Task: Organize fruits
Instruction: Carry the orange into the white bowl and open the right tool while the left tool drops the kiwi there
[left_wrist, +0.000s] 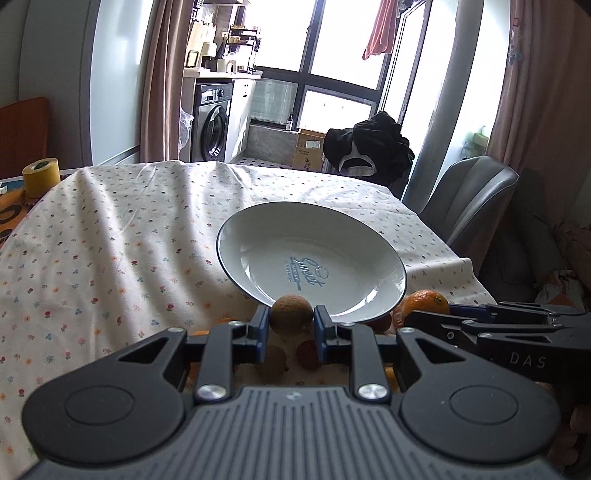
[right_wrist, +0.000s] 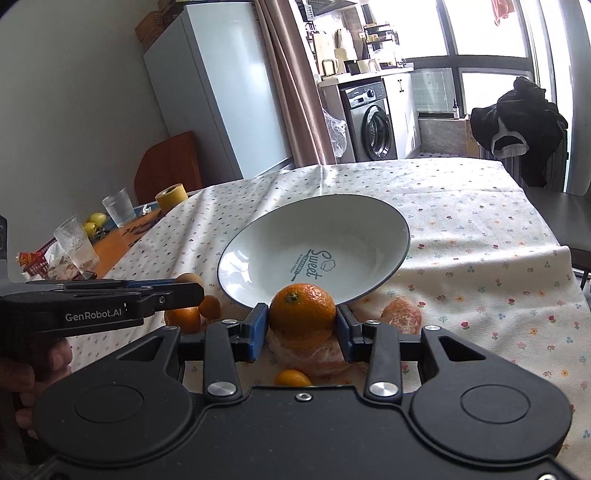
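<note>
Left wrist view: nearest the lens, the left gripper (left_wrist: 291, 322) has its blue pads closed on a brown kiwi (left_wrist: 290, 314), held just in front of the near rim of the white plate (left_wrist: 258, 236). That plate sits on the floral tablecloth (left_wrist: 110, 240) and carries no fruit. Below the jaws lie a second kiwi (left_wrist: 271, 363) and a reddish fruit (left_wrist: 307, 353). At right, the right gripper (left_wrist: 480, 325) enters side-on beside an orange (left_wrist: 424, 301).

Right wrist view: nearest the lens, the right gripper (right_wrist: 302, 321) clamps the orange (right_wrist: 302, 312) between its pads, at the plate's (right_wrist: 258, 243) near rim. Peeled citrus segments (right_wrist: 314, 356) lie beneath; another peeled piece (right_wrist: 400, 315) rests to the right. A small kumquat (right_wrist: 291, 378) lies closer in. At left, the left gripper (right_wrist: 184, 286) holds the kiwi (right_wrist: 189, 277) above two more small oranges (right_wrist: 184, 318).
</note>
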